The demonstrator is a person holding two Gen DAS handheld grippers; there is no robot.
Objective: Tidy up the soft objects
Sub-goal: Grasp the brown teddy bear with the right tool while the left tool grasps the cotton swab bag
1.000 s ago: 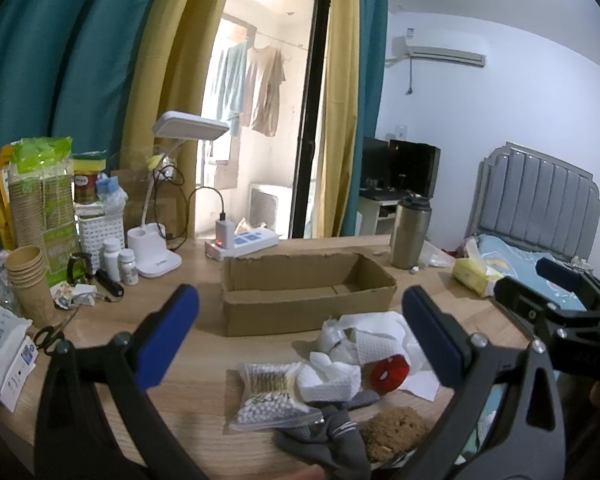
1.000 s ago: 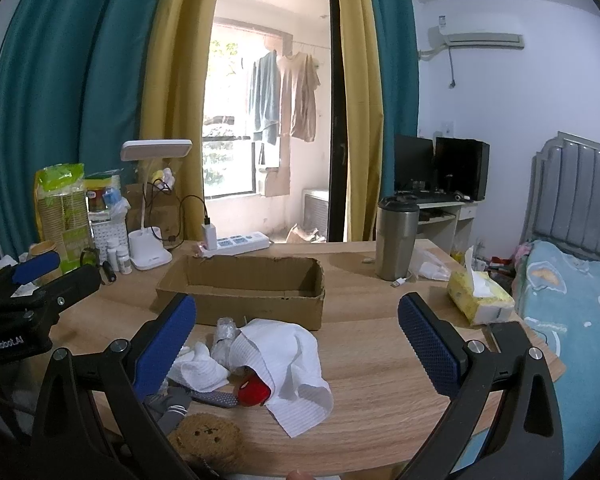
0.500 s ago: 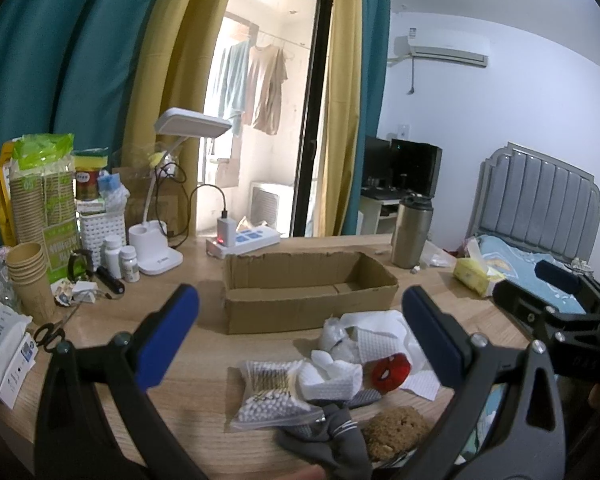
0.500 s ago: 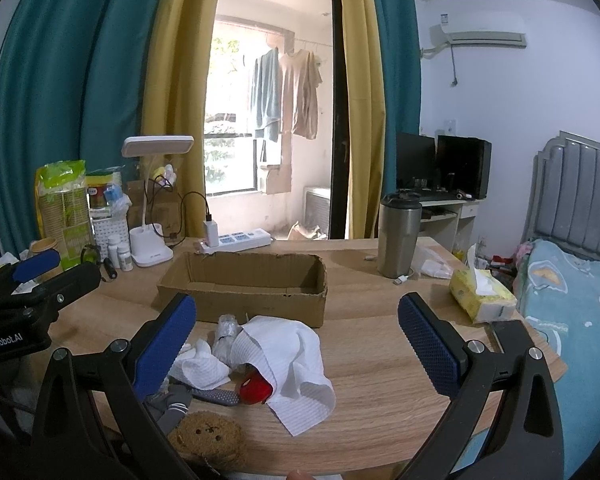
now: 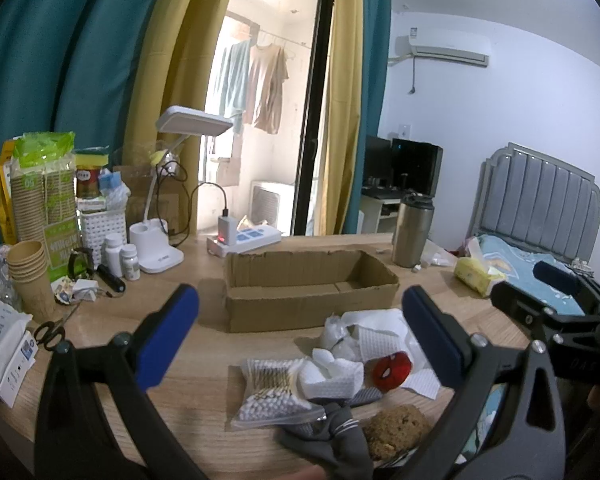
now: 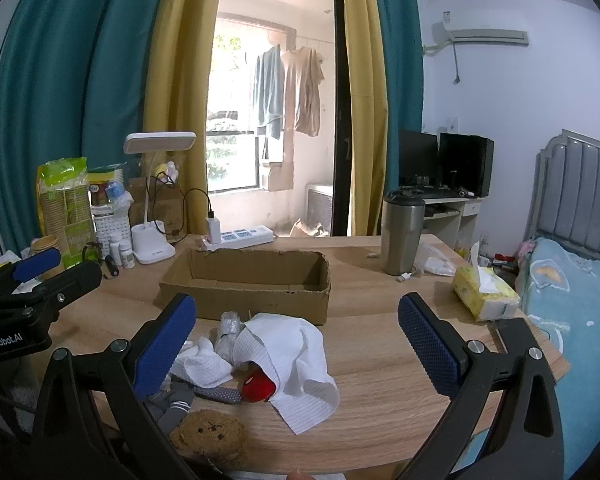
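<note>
Two gripper (image 5: 300, 336) (image 6: 296, 336) spreads, level, empty.

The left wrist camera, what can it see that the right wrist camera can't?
Only the left wrist view shows the bag of cotton swabs, the scissors and the stack of paper cups. Only the right wrist view shows the brown teddy bear's face; on the left it is just a brown lump. Both show the empty cardboard box, the white cloth, the red Spider-Man toy, the steel tumbler and the tissue pack. Both grippers are open.
</note>
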